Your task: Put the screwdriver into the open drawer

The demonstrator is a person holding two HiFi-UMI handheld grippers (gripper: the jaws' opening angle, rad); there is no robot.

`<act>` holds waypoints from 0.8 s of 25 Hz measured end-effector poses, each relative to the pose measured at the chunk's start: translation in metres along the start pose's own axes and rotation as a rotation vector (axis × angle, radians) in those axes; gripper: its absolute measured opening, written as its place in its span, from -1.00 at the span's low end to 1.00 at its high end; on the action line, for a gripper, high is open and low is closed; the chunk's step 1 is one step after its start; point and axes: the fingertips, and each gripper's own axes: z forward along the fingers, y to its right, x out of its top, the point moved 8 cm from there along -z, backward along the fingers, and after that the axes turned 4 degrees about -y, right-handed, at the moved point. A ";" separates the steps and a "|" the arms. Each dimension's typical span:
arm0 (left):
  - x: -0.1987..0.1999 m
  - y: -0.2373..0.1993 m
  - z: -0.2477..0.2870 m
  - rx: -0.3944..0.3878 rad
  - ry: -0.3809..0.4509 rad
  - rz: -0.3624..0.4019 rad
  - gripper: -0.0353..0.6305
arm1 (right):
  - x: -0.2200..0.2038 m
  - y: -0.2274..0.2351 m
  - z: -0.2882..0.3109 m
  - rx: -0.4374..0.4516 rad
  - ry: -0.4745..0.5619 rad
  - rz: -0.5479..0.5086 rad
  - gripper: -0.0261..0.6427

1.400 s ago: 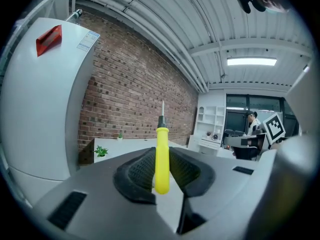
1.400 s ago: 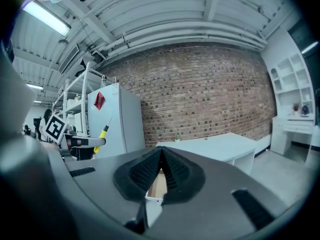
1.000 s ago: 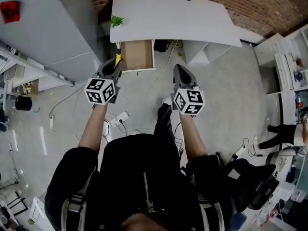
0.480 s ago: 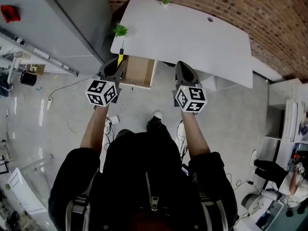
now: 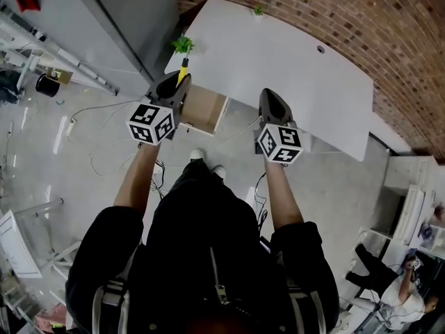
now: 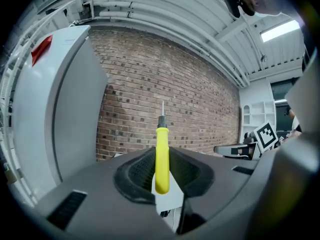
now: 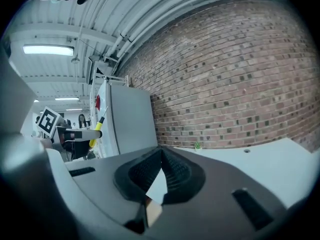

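A yellow-handled screwdriver (image 6: 161, 154) stands upright between the jaws of my left gripper (image 6: 161, 178), its thin metal tip pointing up. In the head view the screwdriver (image 5: 183, 69) sticks out ahead of the left gripper (image 5: 175, 85), just left of the open wooden drawer (image 5: 203, 108) under the white desk (image 5: 299, 68). My right gripper (image 5: 271, 97) hangs to the right of the drawer, over the desk's front edge. Its jaws are shut with nothing between them (image 7: 160, 173). The right gripper view also shows the screwdriver (image 7: 97, 130) at the far left.
A small potted plant (image 5: 183, 45) sits on the desk's left corner and another (image 5: 258, 10) at its back edge. A tall grey cabinet (image 5: 104, 12) stands left of the desk, a brick wall (image 5: 334, 12) behind. Cables (image 5: 97, 134) lie on the floor.
The person has stepped closer to the desk. Both grippers now sit beside the open drawer, the left still carrying the screwdriver. Neither grip has changed.
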 end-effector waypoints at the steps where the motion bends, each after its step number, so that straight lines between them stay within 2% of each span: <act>1: 0.002 -0.003 0.001 0.004 0.004 -0.004 -0.62 | 0.000 0.000 0.004 0.007 -0.002 0.001 -0.93; 10: 0.006 -0.022 0.014 0.011 0.018 -0.015 -0.62 | 0.006 -0.001 0.031 0.040 -0.010 -0.008 -0.93; 20: -0.027 -0.038 0.032 0.025 -0.076 -0.050 -0.62 | -0.018 0.001 0.044 0.041 -0.090 0.015 -0.93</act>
